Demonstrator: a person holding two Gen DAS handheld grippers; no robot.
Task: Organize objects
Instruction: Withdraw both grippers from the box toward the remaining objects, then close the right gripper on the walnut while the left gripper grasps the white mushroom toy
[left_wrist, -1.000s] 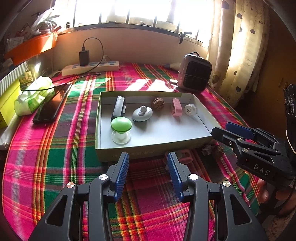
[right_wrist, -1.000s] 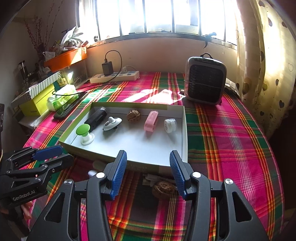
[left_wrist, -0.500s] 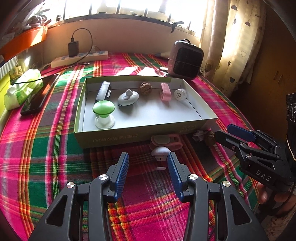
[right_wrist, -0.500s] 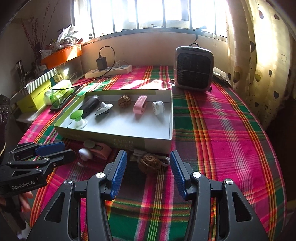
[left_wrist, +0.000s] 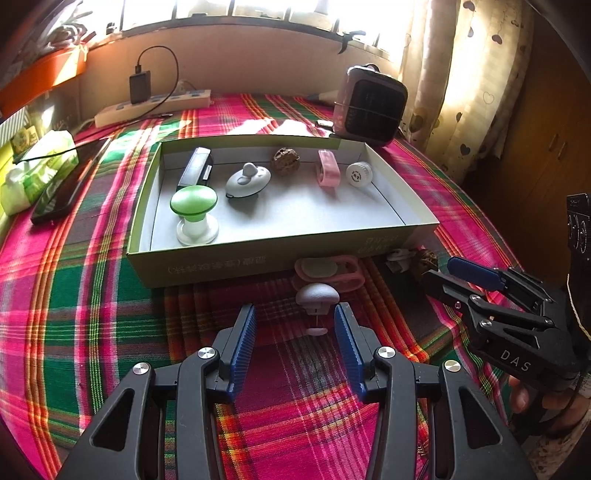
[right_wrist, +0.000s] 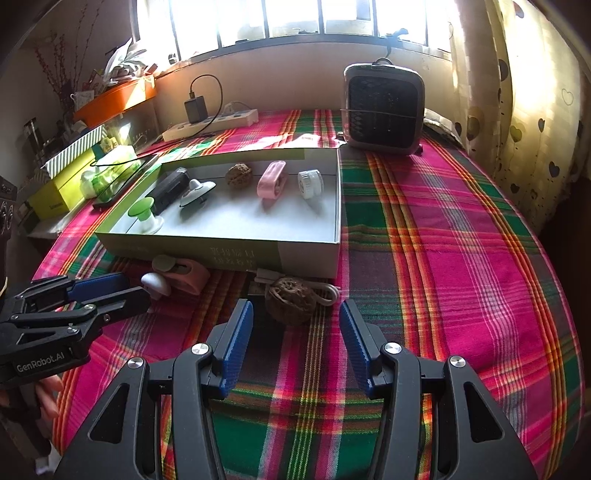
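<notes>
Low in the right wrist frame, right gripper (right_wrist: 295, 325) gaping, empty, walnut (right_wrist: 291, 301) just ahead between its tips, outside the box (right_wrist: 338, 206); lower centre of the left frame, left gripper (left_wrist: 293, 328) likewise spread and empty, white mushroom knob (left_wrist: 317, 295) just beyond.

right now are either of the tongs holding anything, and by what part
Nothing is held. The left tongs stand open just short of the white mushroom-shaped piece, and the right tongs stand open around the walnut without touching it.

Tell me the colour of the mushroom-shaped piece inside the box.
Green cap on a white base, clearest in the left wrist view.
</notes>
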